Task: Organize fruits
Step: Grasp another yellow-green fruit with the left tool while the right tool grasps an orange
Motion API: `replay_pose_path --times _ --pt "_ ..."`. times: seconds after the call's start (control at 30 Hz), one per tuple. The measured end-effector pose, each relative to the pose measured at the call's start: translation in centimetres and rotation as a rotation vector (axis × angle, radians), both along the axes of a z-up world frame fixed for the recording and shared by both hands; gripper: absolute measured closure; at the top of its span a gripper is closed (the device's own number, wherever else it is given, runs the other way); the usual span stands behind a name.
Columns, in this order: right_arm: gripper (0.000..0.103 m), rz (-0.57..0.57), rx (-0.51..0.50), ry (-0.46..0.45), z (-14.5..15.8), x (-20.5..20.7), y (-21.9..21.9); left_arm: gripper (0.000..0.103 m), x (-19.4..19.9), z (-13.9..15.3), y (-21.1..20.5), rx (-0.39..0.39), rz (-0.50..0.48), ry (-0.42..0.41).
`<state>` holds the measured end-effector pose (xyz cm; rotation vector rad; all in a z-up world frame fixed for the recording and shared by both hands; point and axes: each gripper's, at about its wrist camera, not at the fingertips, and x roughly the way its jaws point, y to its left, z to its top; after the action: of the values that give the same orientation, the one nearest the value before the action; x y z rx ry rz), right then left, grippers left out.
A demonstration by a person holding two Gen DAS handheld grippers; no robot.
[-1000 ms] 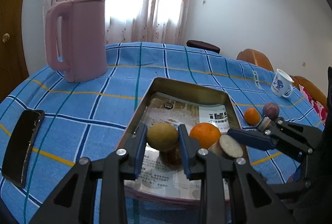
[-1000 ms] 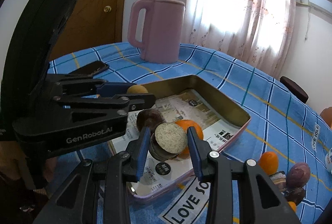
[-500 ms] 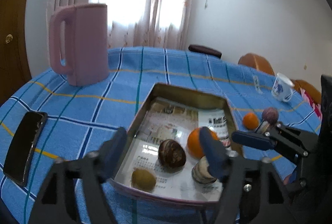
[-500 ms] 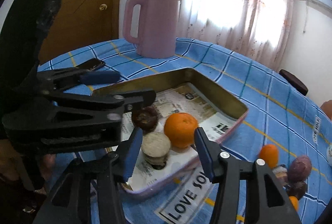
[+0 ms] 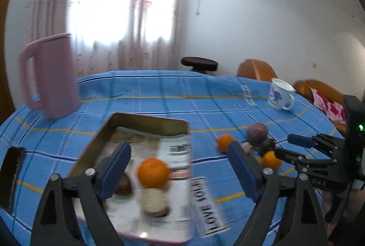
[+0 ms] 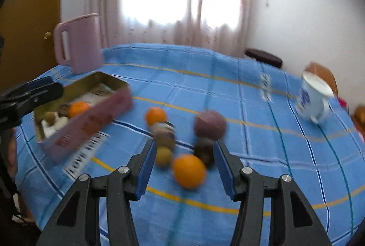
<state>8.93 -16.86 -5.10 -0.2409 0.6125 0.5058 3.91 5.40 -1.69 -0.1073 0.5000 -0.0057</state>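
Fruits just released now lie loose in the tin point(image 5: 146, 119) on the surface point(image 5: 159, 95), so the left gripper point(image 5: 180, 168), jaws opening and empty, draws back while the right gripper point(image 6: 184, 166), spread and empty, has swung to the remaining fruit pile point(image 6: 182, 138), next for collection.

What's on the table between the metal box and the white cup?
In the right wrist view, a loose bunch of fruit lies between the metal box and the white cup: two oranges, a purple fruit and smaller brownish pieces, on blue cloth.
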Motion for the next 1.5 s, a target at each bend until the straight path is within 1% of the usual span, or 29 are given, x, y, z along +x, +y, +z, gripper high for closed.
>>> replay_pose_path --times 0.17,0.23,0.33,0.37,0.4,0.43,0.47,0.57,0.6,0.63,0.67,0.77,0.83,0.87,0.93,1.0,1.17,1.27,1.33,1.37,1.5 --pt "0.049 0.033 0.016 0.07 -0.8 0.7 -0.3 0.014 2.1 -1.0 -3.1 0.027 -0.06 0.048" --pt "0.049 0.043 -0.001 0.081 -1.1 0.9 0.2 0.014 2.7 -1.4 -4.1 0.036 -0.084 0.066" --pt "0.049 0.062 -0.004 0.148 -2.1 2.0 0.6 0.014 3.3 -1.9 -5.2 0.053 -0.11 0.094" --pt "0.051 0.063 0.003 0.169 -2.3 2.4 0.6 0.014 3.5 -2.1 -5.5 0.056 -0.12 0.101" --pt "0.062 0.064 0.01 0.181 -2.4 2.6 0.5 0.014 3.6 -2.2 -5.8 0.059 -0.125 0.108" --pt "0.065 0.065 0.016 0.182 -2.3 2.5 0.3 0.014 3.7 -2.3 -6.1 0.06 -0.131 0.113" --pt "0.065 0.067 0.018 0.178 -2.3 2.4 0.2 0.014 3.9 -2.4 -6.4 0.059 -0.14 0.119" --pt "0.066 0.047 0.012 0.101 -1.6 1.3 -0.1 0.015 4.3 -2.8 -7.2 0.054 -0.166 0.14" --pt "0.066 0.03 0.008 0.071 -1.3 0.9 -0.4 0.017 4.3 -2.9 -7.4 0.052 -0.172 0.145" --pt "0.066 0.006 0.009 0.039 -1.0 0.5 -0.8 0.02 4.5 -3.1 -7.7 0.05 -0.181 0.154" --pt "0.066 -0.013 0.01 0.022 -0.7 0.5 -1.2 0.022 4.6 -3.2 -8.1 0.048 -0.192 0.164" --pt "0.066 -0.042 0.014 0.011 -0.5 0.9 -2.0 0.026 5.2 -3.4 -9.3 0.038 -0.224 0.193" --pt "0.066 -0.056 0.033 0.017 -0.5 1.3 -2.6 0.035 5.9 -3.7 -10.2 0.047 -0.247 0.219" --pt "0.066 -0.059 0.04 0.019 -0.4 1.5 -2.8 0.037 6.2 -4.0 -10.6 0.05 -0.252 0.239" --pt "0.066 -0.063 0.054 0.019 -0.3 1.6 -3.1 0.052 6.9 -4.5 -11.2 0.051 -0.265 0.276" --pt "0.066 -0.063 0.064 0.016 -0.2 1.6 -3.1 0.058 7.5 -5.0 -11.6 0.058 -0.265 0.315" --pt "0.066 -0.052 0.063 0.013 -0.3 1.4 -3.0 0.06 8.6 -5.8 -11.8 0.019 -0.262 0.372" --pt "0.066 -0.043 0.068 0.031 -0.4 1.6 -2.9 0.062 8.9 -5.8 -12.0 0.017 -0.258 0.372" --pt "0.066 -0.039 0.07 0.03 -0.4 1.5 -2.9 0.072 9.1 -5.8 -11.9 0.003 -0.258 0.371" --pt "0.066 -0.038 0.07 0.027 -0.4 1.5 -2.9 0.074 9.0 -5.8 -11.9 -0.005 -0.263 0.369" --pt "0.066 -0.033 0.085 0.009 -0.2 1.1 -3.1 0.075 8.6 -5.5 -11.7 -0.011 -0.273 0.344"
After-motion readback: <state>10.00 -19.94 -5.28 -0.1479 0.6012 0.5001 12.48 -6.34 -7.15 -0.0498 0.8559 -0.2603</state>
